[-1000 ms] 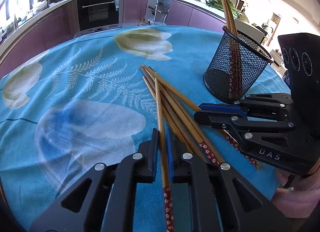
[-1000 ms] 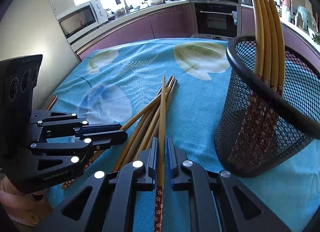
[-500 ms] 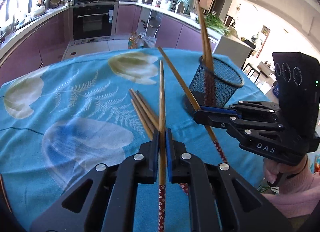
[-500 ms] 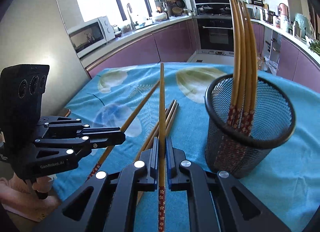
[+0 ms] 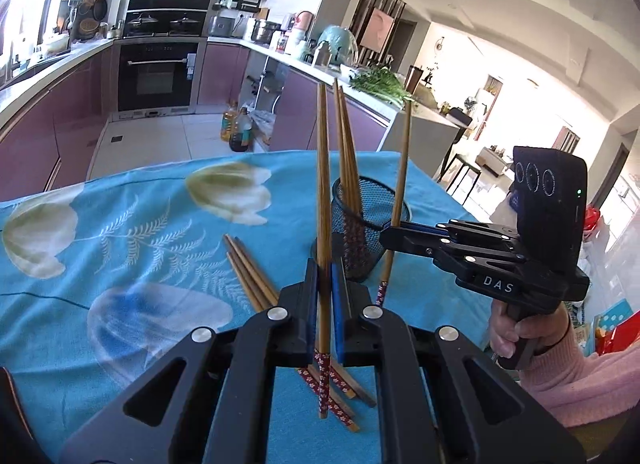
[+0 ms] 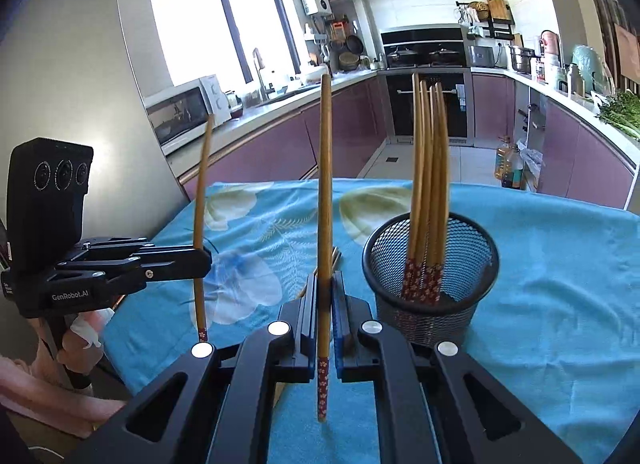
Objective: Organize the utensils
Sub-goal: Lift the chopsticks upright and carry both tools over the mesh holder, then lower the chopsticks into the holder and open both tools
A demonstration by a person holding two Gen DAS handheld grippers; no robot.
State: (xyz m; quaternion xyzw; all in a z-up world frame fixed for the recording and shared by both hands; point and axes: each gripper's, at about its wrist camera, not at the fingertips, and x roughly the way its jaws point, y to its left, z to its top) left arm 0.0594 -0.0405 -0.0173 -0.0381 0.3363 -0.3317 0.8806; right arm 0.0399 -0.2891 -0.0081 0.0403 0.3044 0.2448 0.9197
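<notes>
Both raised off the worktop (image 5: 120, 223) since a second ago: left gripper (image 5: 325, 296) with jaws clenched on one chopstick (image 5: 323, 223), right gripper (image 6: 325, 304) likewise clamped on another chopstick (image 6: 325, 203), each stick now near upright, patterned end down. Mesh cup (image 6: 432, 264) on the blue cloth, holding several chopsticks (image 6: 430, 183) upright. Loose chopsticks (image 5: 248, 268) left lying beside it.

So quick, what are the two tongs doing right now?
Left tongs: closed on one chopstick, held upright.
Right tongs: closed on another chopstick, also upright.
</notes>
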